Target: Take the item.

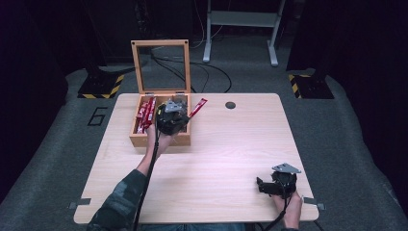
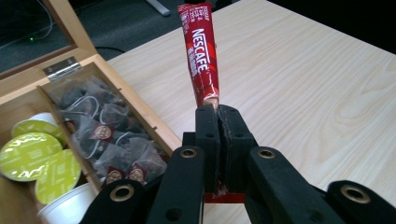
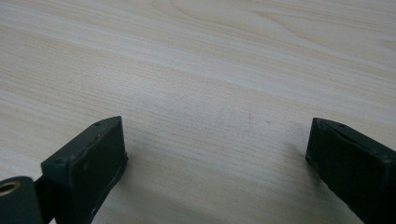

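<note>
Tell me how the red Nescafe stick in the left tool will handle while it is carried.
The Nescafe stick stands straight out from the shut left tool without drooping, so it is probably fairly stiff and light. Its glossy wrapper may be slippery. Pinched near one end, it could swing or pivot if moved fast.

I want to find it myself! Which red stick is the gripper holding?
Look at the wooden box at the table's far left. At its right edge the left gripper pinches one red Nescafe stick. Unlike the other sticks lying in the box, it points out over the table.

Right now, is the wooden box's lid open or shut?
Open: the glass-paned lid stands upright behind the wooden box, its compartments exposed.
</note>
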### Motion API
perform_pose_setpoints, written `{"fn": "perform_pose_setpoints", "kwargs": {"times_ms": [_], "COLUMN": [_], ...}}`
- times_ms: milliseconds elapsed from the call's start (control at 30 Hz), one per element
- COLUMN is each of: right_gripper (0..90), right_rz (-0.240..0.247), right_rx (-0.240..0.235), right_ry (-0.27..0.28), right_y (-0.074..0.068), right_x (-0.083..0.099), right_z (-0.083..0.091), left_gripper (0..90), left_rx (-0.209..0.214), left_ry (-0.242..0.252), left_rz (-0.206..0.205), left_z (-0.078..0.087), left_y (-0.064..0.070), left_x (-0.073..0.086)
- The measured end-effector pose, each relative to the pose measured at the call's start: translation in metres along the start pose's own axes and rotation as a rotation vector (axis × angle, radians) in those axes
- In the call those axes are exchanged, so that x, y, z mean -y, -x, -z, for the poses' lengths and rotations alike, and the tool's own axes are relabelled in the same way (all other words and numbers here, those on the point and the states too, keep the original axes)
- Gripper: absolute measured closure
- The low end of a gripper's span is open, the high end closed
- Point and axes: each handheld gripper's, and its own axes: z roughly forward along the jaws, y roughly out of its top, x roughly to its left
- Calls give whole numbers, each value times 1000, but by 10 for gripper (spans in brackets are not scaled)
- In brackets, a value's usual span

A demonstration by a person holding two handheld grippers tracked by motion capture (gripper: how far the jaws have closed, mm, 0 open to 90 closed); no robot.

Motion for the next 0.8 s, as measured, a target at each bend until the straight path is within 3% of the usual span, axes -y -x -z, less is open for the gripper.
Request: {"fn": "perform_pose_setpoints", "kwargs": {"times_ms": [433, 800], "right_gripper": [40, 41], "right_rz": [0, 0], "right_rx": [0, 0], "right_ry": [0, 0], "right_y": [0, 0], "right_x": [0, 0], "right_z": [0, 0], "left_gripper": [871, 871], "left_rx": [47, 61], "left_ry": [-1, -22], "left_rz": [14, 8], "left_z": [-25, -42], "left_y": [22, 38], "left_x": [7, 16]}}
